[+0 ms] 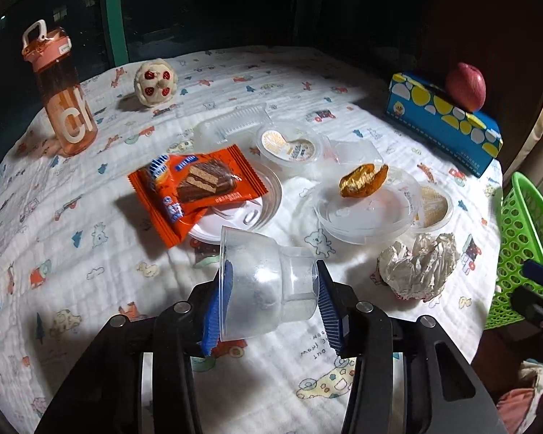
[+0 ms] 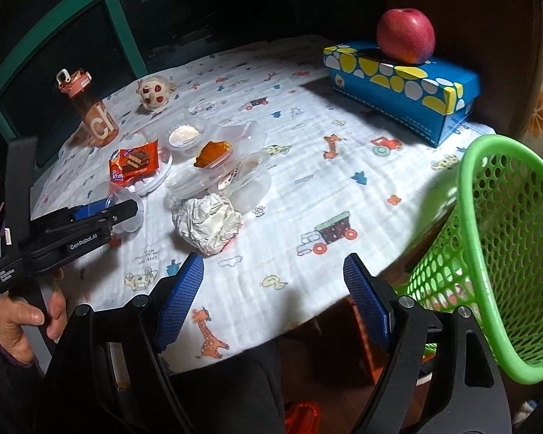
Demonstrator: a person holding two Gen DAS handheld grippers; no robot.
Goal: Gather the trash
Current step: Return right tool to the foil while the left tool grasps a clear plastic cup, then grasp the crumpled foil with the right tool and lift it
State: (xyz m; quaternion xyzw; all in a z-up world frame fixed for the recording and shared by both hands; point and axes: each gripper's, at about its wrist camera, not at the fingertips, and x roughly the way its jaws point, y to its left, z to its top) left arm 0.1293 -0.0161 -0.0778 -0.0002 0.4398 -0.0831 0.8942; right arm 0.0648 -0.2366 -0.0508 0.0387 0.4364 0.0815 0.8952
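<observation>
My left gripper (image 1: 271, 289) has its blue pads pressed on a clear plastic cup (image 1: 264, 289), one pad at the rim end and one at the base end; the jaws stand about half closed. The cup lies on its side near the table's front, long axis across the left wrist view, mouth to the left, narrow base to the right. My right gripper (image 2: 273, 296) is wide open and empty, hanging over the front edge of the table (image 2: 307, 188), where the printed cloth drops off. Just right of that edge stands one green mesh basket (image 2: 506, 253), mouth open; bare cloth lies between the clutter and the basket. Far edge: dark window. Count on the cloth: one crumpled foil ball (image 1: 420, 267), near the cup on its right; one orange snack wrapper (image 1: 195, 191) lying on a clear lid; several more clear tubs and lids overlapping mid-table, exact count unclear; one orange-brown food scrap (image 1: 362, 180) on a clear lid. One orange water bottle (image 1: 59, 90) upright, far left; one small plush toy (image 1: 155, 81); one blue tissue box (image 1: 445, 123) at far right with one red apple (image 1: 466, 86) on top.
</observation>
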